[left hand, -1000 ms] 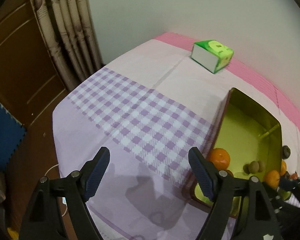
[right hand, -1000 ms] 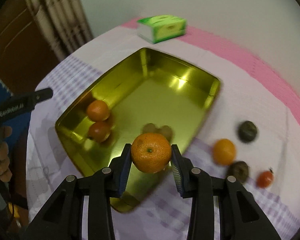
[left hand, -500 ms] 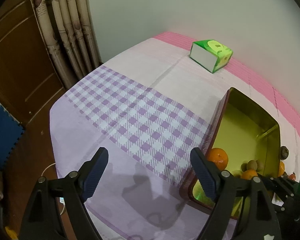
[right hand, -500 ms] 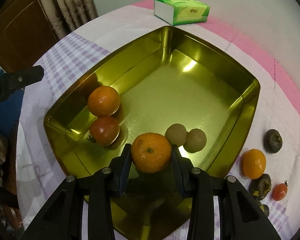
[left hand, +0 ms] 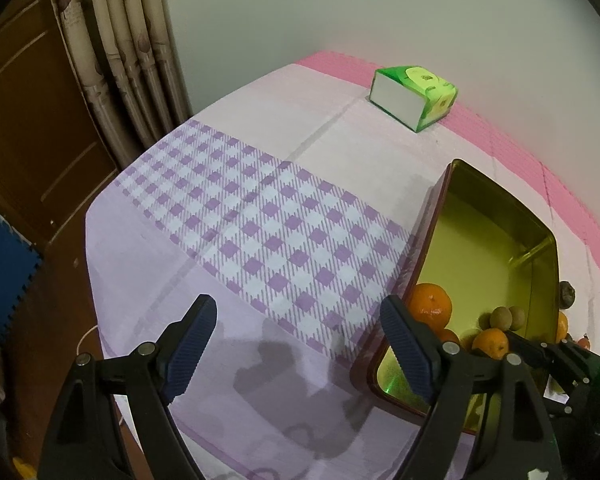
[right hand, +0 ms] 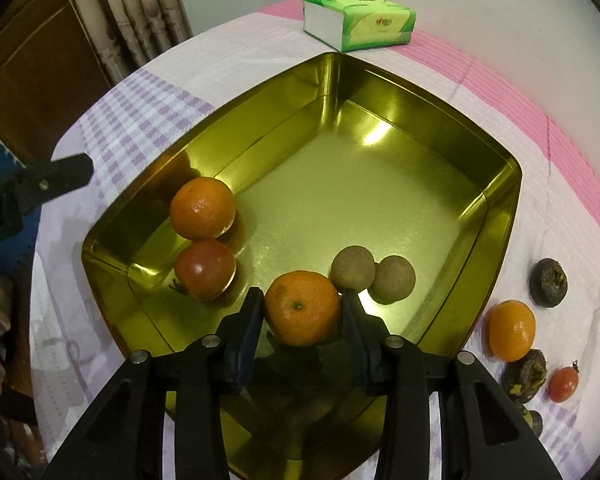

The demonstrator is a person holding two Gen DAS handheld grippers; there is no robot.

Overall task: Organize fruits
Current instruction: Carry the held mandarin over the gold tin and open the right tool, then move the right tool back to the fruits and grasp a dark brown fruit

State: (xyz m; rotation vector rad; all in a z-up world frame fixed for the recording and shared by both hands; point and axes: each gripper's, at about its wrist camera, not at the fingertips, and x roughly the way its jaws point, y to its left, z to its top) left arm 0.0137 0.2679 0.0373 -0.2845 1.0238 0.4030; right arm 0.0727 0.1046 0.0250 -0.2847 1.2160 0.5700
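My right gripper (right hand: 303, 312) is shut on an orange tangerine (right hand: 302, 307) low inside the gold tray (right hand: 400, 92), near its front side. In the tray lie another tangerine (right hand: 202, 208), a red tomato (right hand: 205, 269) and two brown round fruits (right hand: 353, 268). On the cloth right of the tray lie a tangerine (right hand: 512, 330), dark wrinkled fruits (right hand: 548, 282) and a small red tomato (right hand: 563, 384). My left gripper (left hand: 296, 344) is open and empty above the checked cloth, left of the tray (left hand: 440, 216).
A green tissue box (right hand: 358, 22) stands behind the tray near the wall; it also shows in the left wrist view (left hand: 414, 94). The table's left edge (left hand: 90, 240) drops to a wooden floor, curtains and a door.
My right gripper has carried the tangerine forward over the tray's front rim and down inside it. The left gripper has barely moved.
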